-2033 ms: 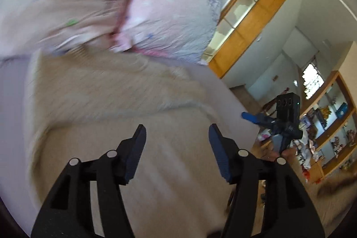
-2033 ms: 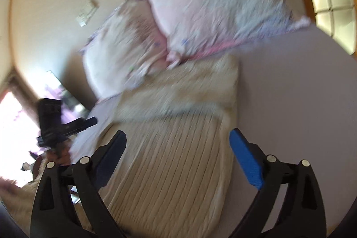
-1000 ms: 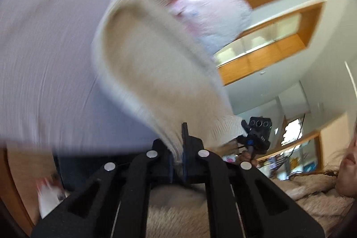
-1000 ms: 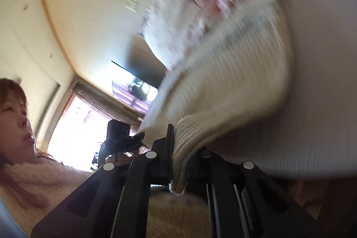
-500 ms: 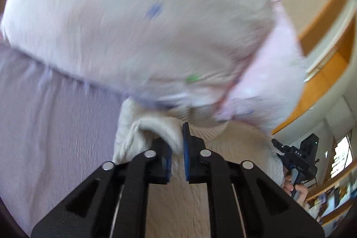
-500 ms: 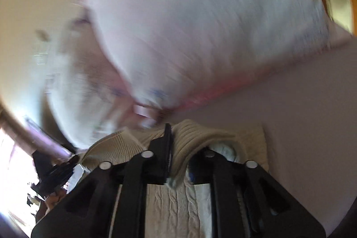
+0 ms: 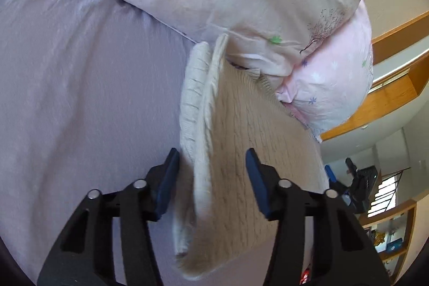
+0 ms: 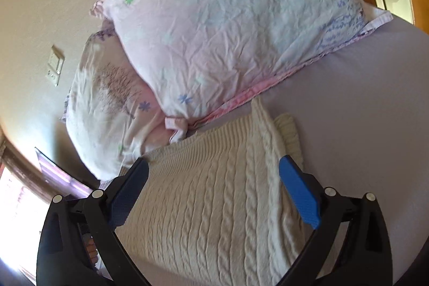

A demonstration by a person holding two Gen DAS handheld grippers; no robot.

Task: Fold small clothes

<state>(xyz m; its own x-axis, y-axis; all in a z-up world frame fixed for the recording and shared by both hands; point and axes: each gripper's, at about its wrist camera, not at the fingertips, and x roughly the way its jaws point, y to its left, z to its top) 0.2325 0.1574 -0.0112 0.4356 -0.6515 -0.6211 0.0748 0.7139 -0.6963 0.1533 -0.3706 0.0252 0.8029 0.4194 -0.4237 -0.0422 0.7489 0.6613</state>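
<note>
Here the cream cable-knit sweater (image 8: 214,195) lies folded on the lilac bedsheet (image 8: 362,109), filling the lower middle of the right wrist view, its top edge close against the pink-trimmed pillow (image 8: 228,26) that takes up the upper half of that frame. A second, paler pillow (image 8: 107,103) with a tree print sits at the left of the same picture, partly tucked under the first. The right gripper (image 8: 213,192) hangs over the sweater with its jaws spread wide and nothing between them; one blue pad (image 8: 300,195) shows at the lower right, over the sweater's right edge. In the left wrist view the sweater (image 7: 241,152) runs from the centre down to the bottom of the frame, with a ribbed sleeve or edge (image 7: 193,103) doubled along its left side. The left gripper (image 7: 211,173) is also spread open, empty, its fingers straddling that folded left edge without pinching it. The sheet (image 7: 80,98) fills the left half of this picture, and the pillows (image 7: 241,4) crowd the top. At the far right edge of the left wrist view, low down, the other gripper (image 7: 356,178) shows small and dark against wooden shelves (image 7: 396,98).
</note>
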